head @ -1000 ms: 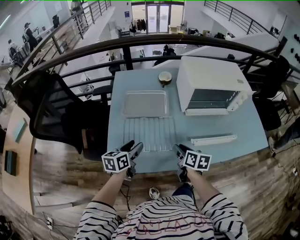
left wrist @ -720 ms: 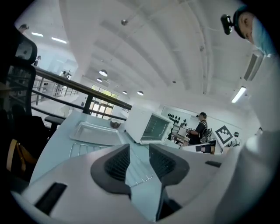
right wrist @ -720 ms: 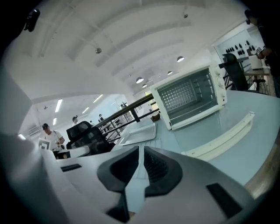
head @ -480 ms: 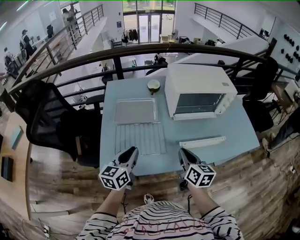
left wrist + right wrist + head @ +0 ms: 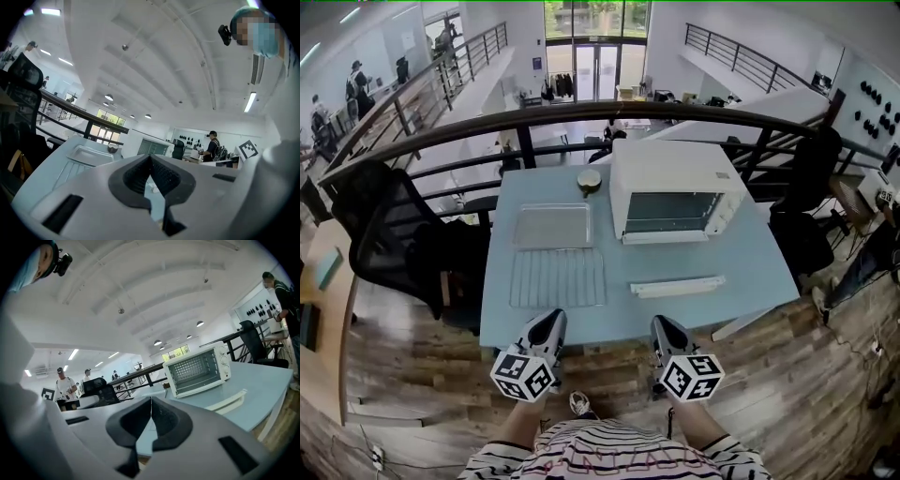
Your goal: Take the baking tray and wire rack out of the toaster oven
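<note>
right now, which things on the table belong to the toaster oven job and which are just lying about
Job in hand: toaster oven; baking tray and wire rack, both already out on the table; left gripper and right gripper, both shut, empty.
Lying about: long white strip; small round dish; black chair.

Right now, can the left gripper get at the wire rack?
Probably yes. The wire rack lies flat near the front edge of the table, ahead of the left gripper, with nothing between them. Its jaws have just closed, empty, so they must reopen.
</note>
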